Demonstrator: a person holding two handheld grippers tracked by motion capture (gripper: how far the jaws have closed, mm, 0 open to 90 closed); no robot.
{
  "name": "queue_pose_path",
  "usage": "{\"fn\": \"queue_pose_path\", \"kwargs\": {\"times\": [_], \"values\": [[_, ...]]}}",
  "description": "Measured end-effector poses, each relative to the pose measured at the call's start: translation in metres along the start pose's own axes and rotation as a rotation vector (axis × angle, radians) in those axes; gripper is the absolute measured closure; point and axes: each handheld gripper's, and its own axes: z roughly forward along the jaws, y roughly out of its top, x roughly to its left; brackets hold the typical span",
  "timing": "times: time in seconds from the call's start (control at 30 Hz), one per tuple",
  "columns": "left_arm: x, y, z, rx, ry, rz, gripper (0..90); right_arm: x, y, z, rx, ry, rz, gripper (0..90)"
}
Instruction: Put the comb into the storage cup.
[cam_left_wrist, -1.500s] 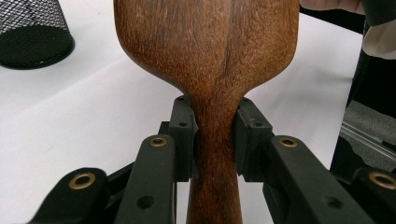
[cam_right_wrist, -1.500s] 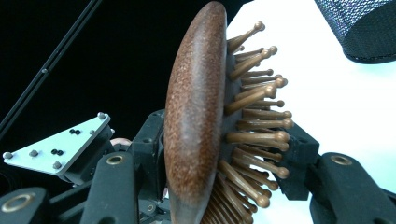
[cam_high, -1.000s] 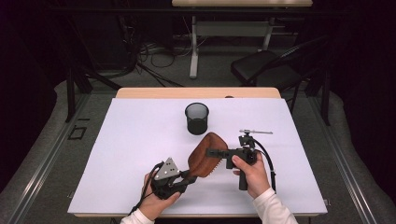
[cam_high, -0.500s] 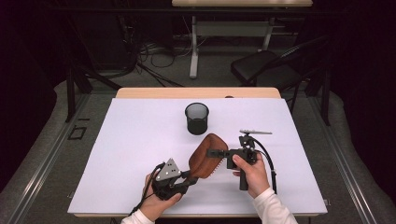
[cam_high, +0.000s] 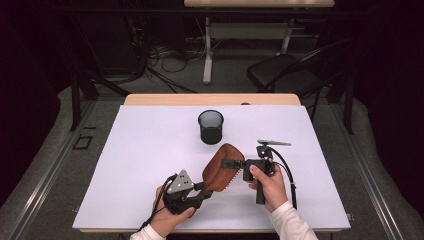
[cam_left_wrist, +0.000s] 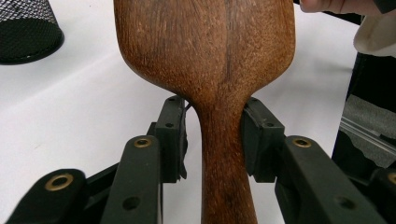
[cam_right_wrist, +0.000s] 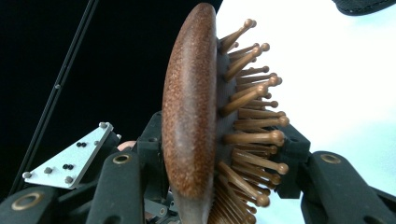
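A white sheet covers the worktop (cam_high: 150, 150), with a strip of pale wood showing along its far edge. Grey carpet floor (cam_high: 45, 165) spreads around it. Beyond, the room is dark: cables (cam_high: 170, 55) tangle on the floor, a white table leg (cam_high: 207, 55) stands centre, and a black chair (cam_high: 285, 75) sits right.

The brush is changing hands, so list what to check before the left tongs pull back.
1. Right tongs clamped across the hairbrush head: ok.
2. Left tongs, just opening, clear of the handle: a gap at one pad, the other cannot tell.
3. Mesh cup upright, nothing lying between it and the brush: ok.
4. Brush lifted off the table: cannot tell.
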Motion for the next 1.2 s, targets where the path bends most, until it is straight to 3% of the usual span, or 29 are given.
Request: {"fn": "queue_pose_path", "kwargs": {"times": [0.4,0.6,0.97,1.2], "values": [[0.002,0.0,0.0,-0.014,0.0,-0.01,50.1,-0.003,0.001,-0.003,-0.02,-0.008,0.008,49.2],[0.004,0.0,0.0,-0.033,0.009,0.01,44.8,-0.005,0.003,-0.006,-0.037,-0.012,0.011,49.3],[0.005,0.003,-0.007,-0.067,0.021,0.011,41.3,-0.008,0.005,-0.012,-0.057,-0.015,0.013,49.3],[0.012,0.003,-0.011,-0.087,0.04,-0.02,41.1,-0.008,0.007,-0.016,-0.058,-0.016,0.011,49.4]]}}
